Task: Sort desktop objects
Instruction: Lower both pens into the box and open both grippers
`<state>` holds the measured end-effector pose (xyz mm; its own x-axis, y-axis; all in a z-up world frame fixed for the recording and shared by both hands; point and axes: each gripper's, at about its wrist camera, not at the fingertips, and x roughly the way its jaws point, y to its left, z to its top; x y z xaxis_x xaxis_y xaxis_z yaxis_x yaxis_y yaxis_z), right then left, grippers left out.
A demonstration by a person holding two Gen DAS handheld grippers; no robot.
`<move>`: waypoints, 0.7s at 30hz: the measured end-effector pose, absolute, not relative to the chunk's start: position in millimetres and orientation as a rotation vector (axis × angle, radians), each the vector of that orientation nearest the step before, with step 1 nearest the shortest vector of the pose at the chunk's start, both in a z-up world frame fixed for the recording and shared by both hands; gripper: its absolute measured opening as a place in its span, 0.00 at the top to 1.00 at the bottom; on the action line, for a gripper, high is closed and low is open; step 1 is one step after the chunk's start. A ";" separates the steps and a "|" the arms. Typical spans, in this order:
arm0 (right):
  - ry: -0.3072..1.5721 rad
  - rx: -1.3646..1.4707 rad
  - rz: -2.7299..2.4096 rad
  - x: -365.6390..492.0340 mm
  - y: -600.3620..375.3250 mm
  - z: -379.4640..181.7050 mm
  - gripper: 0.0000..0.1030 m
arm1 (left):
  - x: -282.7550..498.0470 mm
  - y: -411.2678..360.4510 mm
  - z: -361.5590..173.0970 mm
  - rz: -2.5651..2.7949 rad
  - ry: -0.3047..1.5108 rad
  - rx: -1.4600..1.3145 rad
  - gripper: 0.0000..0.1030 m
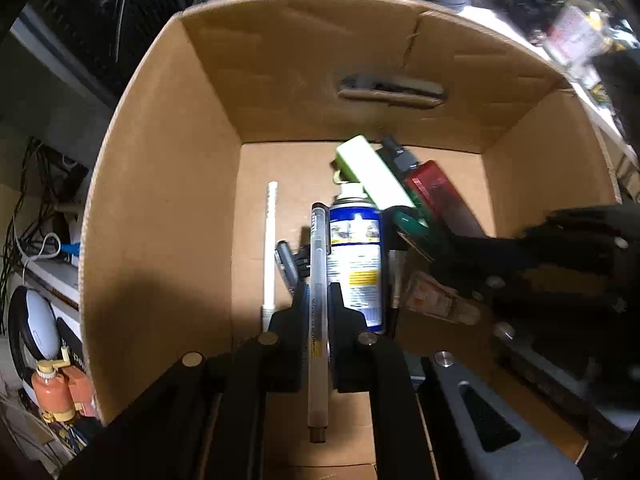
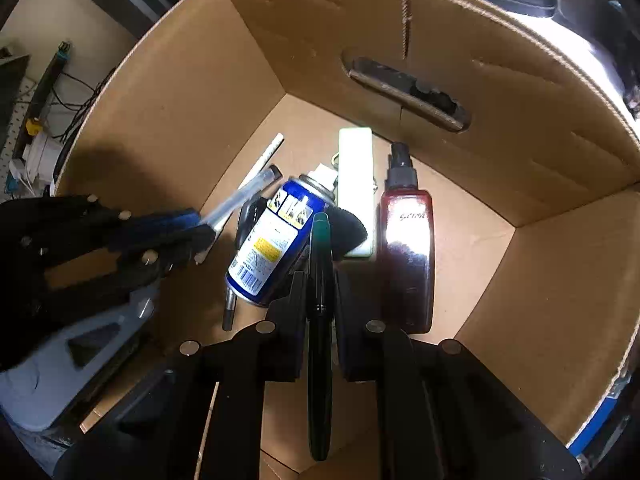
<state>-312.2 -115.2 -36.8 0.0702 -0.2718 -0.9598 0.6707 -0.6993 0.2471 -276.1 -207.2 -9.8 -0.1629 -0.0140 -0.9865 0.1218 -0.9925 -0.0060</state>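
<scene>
Both grippers hang inside an open cardboard box (image 1: 168, 208), above its floor. My left gripper (image 1: 318, 296) is shut on a clear grey pen (image 1: 319, 264) that runs along the fingers. My right gripper (image 2: 320, 284) is shut on a dark green pen (image 2: 320, 248). Lying on the box floor are a blue spray can (image 2: 272, 240), a white and green block (image 2: 356, 184), a dark red bottle (image 2: 408, 248) and a white stick (image 2: 268, 152). The left wrist view shows the right gripper (image 1: 432, 252) at the right, over the red bottle (image 1: 440, 196). The right wrist view shows the left gripper (image 2: 202, 236) at the left.
A handle slot (image 2: 408, 94) is cut in the far box wall. A dark marker (image 1: 286, 260) and a small clear packet (image 1: 436, 300) also lie in the box. Outside, left of the box, are cables (image 1: 32, 200) and an orange bottle (image 1: 50, 392); clutter (image 1: 576, 32) sits behind.
</scene>
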 end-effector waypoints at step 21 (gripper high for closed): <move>0.307 1.466 -1.790 -277.4 -66.9 31.4 0.70 | -228.7 -200.8 54.9 -2.448 0.302 1.856 0.56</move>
